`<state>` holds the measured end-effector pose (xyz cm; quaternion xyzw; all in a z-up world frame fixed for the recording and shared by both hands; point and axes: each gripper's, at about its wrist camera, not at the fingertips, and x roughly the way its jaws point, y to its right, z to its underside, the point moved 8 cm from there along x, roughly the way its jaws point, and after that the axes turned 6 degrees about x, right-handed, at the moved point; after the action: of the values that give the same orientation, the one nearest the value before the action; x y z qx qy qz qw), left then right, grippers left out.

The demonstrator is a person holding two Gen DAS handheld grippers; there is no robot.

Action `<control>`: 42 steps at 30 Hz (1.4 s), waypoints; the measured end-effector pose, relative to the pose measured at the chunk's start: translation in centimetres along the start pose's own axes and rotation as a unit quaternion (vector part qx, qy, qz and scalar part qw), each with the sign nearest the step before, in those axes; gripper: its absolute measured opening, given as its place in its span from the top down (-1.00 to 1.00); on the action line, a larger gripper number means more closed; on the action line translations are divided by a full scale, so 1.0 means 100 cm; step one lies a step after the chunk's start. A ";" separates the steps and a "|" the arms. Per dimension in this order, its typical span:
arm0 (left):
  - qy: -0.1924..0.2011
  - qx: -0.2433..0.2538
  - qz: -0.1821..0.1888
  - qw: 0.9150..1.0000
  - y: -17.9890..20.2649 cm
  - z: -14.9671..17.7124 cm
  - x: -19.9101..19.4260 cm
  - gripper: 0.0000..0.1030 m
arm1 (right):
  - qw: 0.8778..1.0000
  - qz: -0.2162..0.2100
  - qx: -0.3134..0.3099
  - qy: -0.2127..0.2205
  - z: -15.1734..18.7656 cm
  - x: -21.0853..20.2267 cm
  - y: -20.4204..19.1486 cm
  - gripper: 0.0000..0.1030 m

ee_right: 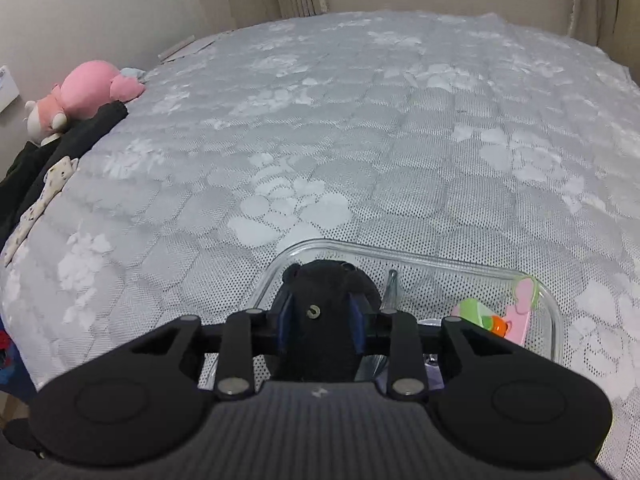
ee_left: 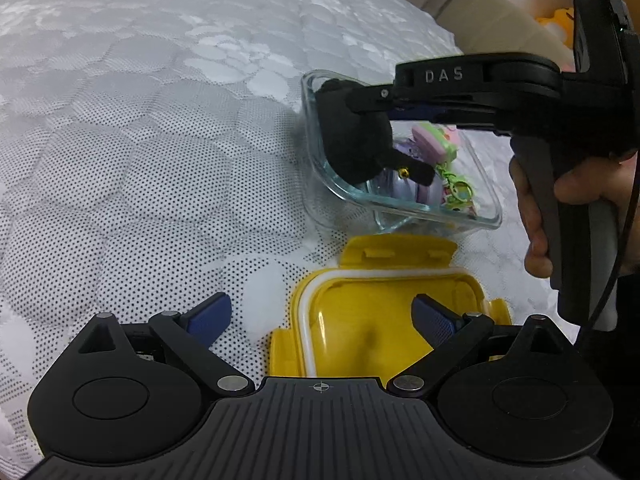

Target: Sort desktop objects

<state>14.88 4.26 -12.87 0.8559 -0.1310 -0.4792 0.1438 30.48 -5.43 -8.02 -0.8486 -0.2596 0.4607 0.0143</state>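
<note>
A small black plush toy (ee_right: 322, 304) hangs between the blue pads of my right gripper (ee_right: 320, 314), which is shut on it. In the left wrist view the same black plush toy (ee_left: 354, 140) sits over the left end of a clear glass container (ee_left: 486, 210), held there by the right gripper (ee_left: 366, 98). Pastel pink, purple and green trinkets (ee_left: 432, 142) lie inside the container. A yellow lid (ee_left: 396, 252) lies on the bed just in front of the container. My left gripper (ee_left: 320, 316) hovers open above that lid, nothing between its fingers.
The white and grey patterned bedspread (ee_right: 360, 120) stretches far behind the glass container (ee_right: 554, 312). A pink plush toy (ee_right: 86, 90) and dark clothing (ee_right: 60, 148) lie at the bed's left edge. A person's hand (ee_left: 536, 216) holds the right gripper's handle.
</note>
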 end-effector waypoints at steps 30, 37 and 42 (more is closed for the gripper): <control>0.009 0.052 -0.027 0.998 0.037 -0.007 -0.002 -0.93 | 0.982 -0.060 0.129 0.128 0.006 -0.112 0.089 -0.47; -0.009 0.087 -0.026 0.996 0.052 0.001 0.007 -0.94 | 0.995 0.036 0.065 0.072 0.005 -0.058 0.094 0.42; -0.012 0.064 -0.031 0.997 0.035 0.005 0.006 -0.94 | 0.994 0.093 0.021 0.061 -0.006 -0.028 0.088 0.40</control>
<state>14.49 0.74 -12.29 0.8611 -0.1366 -0.4845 0.0717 33.46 -14.16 -7.84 -0.8954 -0.1685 0.4122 0.0046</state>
